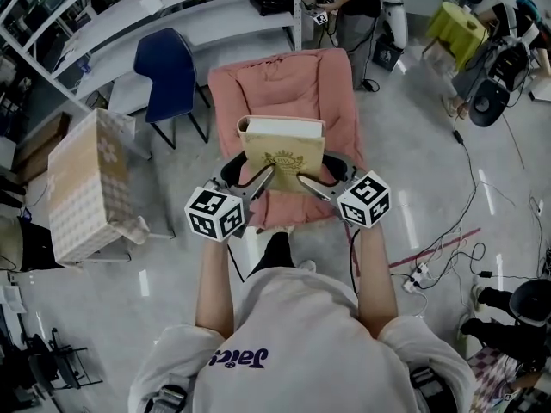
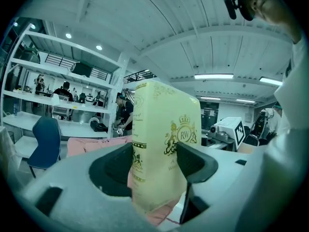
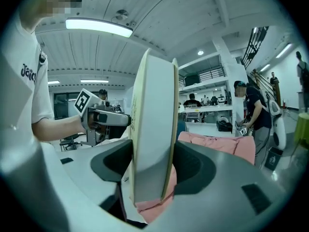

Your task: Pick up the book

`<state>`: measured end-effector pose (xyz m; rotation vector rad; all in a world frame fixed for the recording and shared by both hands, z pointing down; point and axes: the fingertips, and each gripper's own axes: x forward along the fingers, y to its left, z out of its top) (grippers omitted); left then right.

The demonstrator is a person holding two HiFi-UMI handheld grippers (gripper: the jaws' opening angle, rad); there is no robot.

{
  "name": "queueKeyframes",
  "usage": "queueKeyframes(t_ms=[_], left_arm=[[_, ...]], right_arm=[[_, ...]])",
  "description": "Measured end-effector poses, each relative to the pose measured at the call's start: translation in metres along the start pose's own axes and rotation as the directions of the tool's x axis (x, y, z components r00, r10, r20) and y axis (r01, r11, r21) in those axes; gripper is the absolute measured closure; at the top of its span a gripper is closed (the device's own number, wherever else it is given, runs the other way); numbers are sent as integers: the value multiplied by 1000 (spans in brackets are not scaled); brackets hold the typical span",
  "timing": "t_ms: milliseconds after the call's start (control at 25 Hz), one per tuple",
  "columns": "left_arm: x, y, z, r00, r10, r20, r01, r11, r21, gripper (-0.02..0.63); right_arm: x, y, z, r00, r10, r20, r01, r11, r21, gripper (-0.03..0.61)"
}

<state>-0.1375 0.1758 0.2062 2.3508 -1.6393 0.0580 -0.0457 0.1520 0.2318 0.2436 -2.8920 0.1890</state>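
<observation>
A thick cream book (image 1: 282, 149) with a gold crest on its cover is held upright in the air above the pink cushioned chair (image 1: 293, 89). My left gripper (image 1: 261, 180) is shut on its spine side, and the yellowish cover (image 2: 164, 153) fills the space between those jaws. My right gripper (image 1: 309, 183) is shut on the other side, with the white page edge (image 3: 152, 144) pressed between its jaws. Both grippers sit at the book's lower part and point away from me, nearly level.
A blue chair (image 1: 170, 74) stands left of the pink one, under a white shelf rack (image 1: 155, 15). A large patterned box (image 1: 86, 183) lies at the left. A person (image 1: 353, 7) stands behind the chair. Cables and a power strip (image 1: 417, 275) cross the floor at the right.
</observation>
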Motion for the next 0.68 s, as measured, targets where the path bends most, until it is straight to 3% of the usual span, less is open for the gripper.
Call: queueKeyframes(t_ms=[400,680], left_arm=[[12,0,3,1000,-30,2,30,1000,-4,319],[21,15,1,998,-57,-12,56,998,-17,319]], right_arm=[[-4,-11,5,1000,-16,-9,15,1000,-22,313],[6,-21,9,999,37,23,-36,998,-47,328]])
